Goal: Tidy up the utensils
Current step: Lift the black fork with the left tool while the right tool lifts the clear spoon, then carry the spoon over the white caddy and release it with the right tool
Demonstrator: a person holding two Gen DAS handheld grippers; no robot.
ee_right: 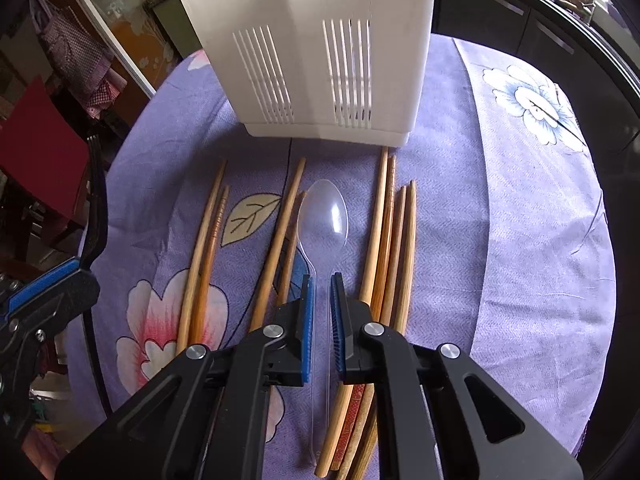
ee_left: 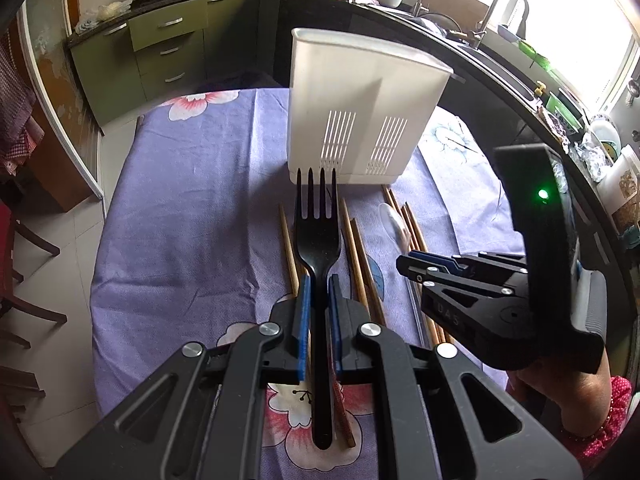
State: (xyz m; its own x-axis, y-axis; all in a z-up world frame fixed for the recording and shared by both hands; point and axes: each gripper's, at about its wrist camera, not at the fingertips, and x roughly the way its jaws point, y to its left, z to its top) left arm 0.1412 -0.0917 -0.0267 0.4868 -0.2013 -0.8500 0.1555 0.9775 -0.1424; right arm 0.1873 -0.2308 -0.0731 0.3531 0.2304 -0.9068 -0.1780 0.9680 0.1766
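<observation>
Blue pads of the left hand-held gripper (ee_left: 319, 280) are clamped on the handle of a black fork (ee_left: 318, 240), tines toward the white utensil holder (ee_left: 360, 112) at the tabletop's (ee_right: 520, 260) far edge. Only the right wrist view shows the right hand-held gripper (ee_right: 322, 280) pinching a clear plastic spoon (ee_right: 325, 216) by its handle, above wooden chopsticks (ee_right: 384, 240) lying on the purple floral cloth (ee_left: 180, 200) before the holder.
</observation>
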